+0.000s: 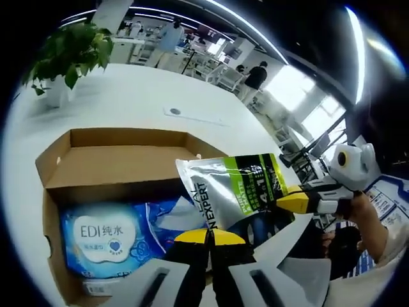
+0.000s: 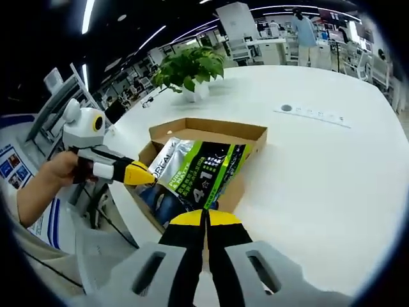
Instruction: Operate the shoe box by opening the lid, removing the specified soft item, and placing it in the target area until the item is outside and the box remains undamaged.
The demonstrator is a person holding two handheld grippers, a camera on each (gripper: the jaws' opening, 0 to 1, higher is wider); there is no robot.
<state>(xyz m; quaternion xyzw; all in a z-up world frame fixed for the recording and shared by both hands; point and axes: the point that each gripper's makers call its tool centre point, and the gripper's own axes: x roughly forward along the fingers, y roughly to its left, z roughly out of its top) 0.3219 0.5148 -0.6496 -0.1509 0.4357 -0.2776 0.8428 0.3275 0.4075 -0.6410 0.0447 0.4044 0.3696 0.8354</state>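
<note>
In the left gripper view the left gripper (image 1: 209, 237) rises from six o'clock with its yellow-tipped fingers (image 1: 190, 236) pressed together, no gap between them. They sit at the lower edge of a silver and green L'Oreal pouch (image 1: 233, 188); whether they pinch that edge or merely lie in front of it I cannot tell. From three o'clock the right gripper (image 1: 284, 201) reaches in, held by a hand (image 1: 367, 214), its yellow tip touching the pouch's right edge.

In the right gripper view the right gripper (image 2: 206, 219) comes up from six o'clock, fingers (image 2: 186, 219) likewise closed tight, meeting the bottom corner of the same pouch (image 2: 198, 167). The left gripper (image 2: 146, 174) enters from nine o'clock, gripped by a hand (image 2: 54, 173), its yellow tip against the pouch's left edge.

The pouch hangs tilted over the open cardboard shoe box (image 1: 115, 160), partly above its interior and partly past its right wall. The lid flap (image 1: 121, 139) stands folded back toward twelve o'clock. Inside, at seven o'clock, lies a blue EDI wet-wipes pack (image 1: 112, 236).

The box rests on a white desk (image 2: 319, 166). A potted plant (image 2: 188, 70) stands on the desk at eleven o'clock, well apart from the box. People (image 1: 169, 35) stand in the far office at twelve o'clock.
</note>
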